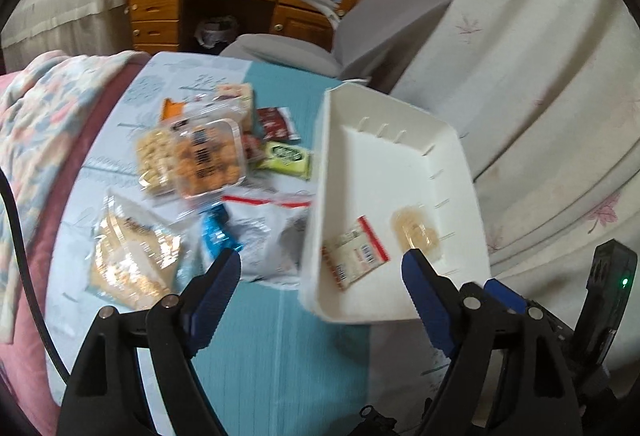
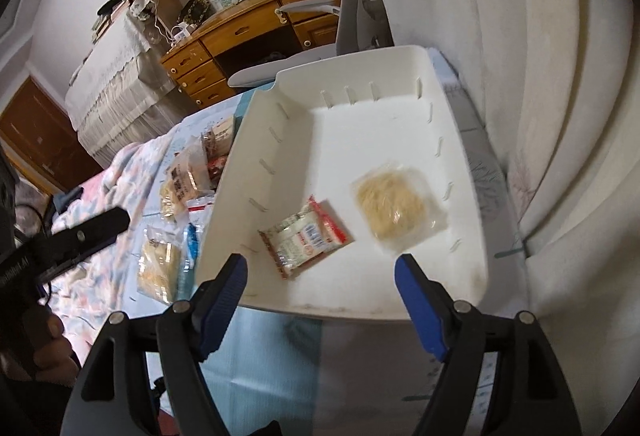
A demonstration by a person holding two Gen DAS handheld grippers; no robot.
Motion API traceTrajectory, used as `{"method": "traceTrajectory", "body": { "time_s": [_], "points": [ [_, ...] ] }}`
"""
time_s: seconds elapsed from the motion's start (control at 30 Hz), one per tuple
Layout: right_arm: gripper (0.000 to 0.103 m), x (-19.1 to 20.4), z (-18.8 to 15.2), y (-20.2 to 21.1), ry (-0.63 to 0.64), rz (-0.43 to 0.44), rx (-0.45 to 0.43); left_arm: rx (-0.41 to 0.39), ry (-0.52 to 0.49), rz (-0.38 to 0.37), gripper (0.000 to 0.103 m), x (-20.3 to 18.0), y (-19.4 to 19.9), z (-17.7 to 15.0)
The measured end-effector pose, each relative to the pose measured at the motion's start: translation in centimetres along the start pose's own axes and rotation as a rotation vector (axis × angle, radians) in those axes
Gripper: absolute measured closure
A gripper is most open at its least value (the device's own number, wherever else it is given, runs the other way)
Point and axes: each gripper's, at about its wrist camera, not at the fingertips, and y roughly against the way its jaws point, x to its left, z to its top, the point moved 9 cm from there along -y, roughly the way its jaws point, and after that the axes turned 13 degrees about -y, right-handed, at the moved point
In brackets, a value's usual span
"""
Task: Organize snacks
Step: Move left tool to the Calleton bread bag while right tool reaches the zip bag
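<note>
A white plastic bin (image 1: 400, 164) (image 2: 380, 116) stands on the teal cloth at the right. Inside lie a red-edged snack packet (image 1: 354, 252) (image 2: 306, 236) and a clear pack of pale noodles (image 1: 416, 232) (image 2: 394, 210). Left of the bin lies a pile of snacks: two clear tubs (image 1: 200, 156), a bag of crackers (image 1: 128, 260), a blue packet (image 1: 218, 232), a white bag (image 1: 272, 232), a green packet (image 1: 286, 156). My left gripper (image 1: 320, 276) is open and empty above the bin's near left wall. My right gripper (image 2: 320, 276) is open and empty at the bin's near rim.
A floral blanket (image 1: 44, 108) lies along the left edge of the cloth. A grey office chair (image 1: 392, 20) and a wooden desk (image 1: 224, 0) stand behind. A white curtain (image 1: 540, 96) hangs close on the right. The left gripper's body (image 2: 60, 244) shows in the right wrist view.
</note>
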Motion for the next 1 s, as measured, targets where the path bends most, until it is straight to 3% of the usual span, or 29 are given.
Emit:
{"method": "traceTrajectory", "body": {
  "time_s": [0.57, 1.0],
  "points": [
    [0.026, 7.4, -3.1, -2.9, -0.139, 0.051, 0.015, 0.183, -0.008, 0.057, 0.014, 10.8, 1.2, -4.2],
    [0.026, 12.9, -4.9, -5.1, -0.192, 0.003, -0.059, 0.381, -0.07, 0.018, 0.008, 17.5, -1.9, -5.8]
  ]
}}
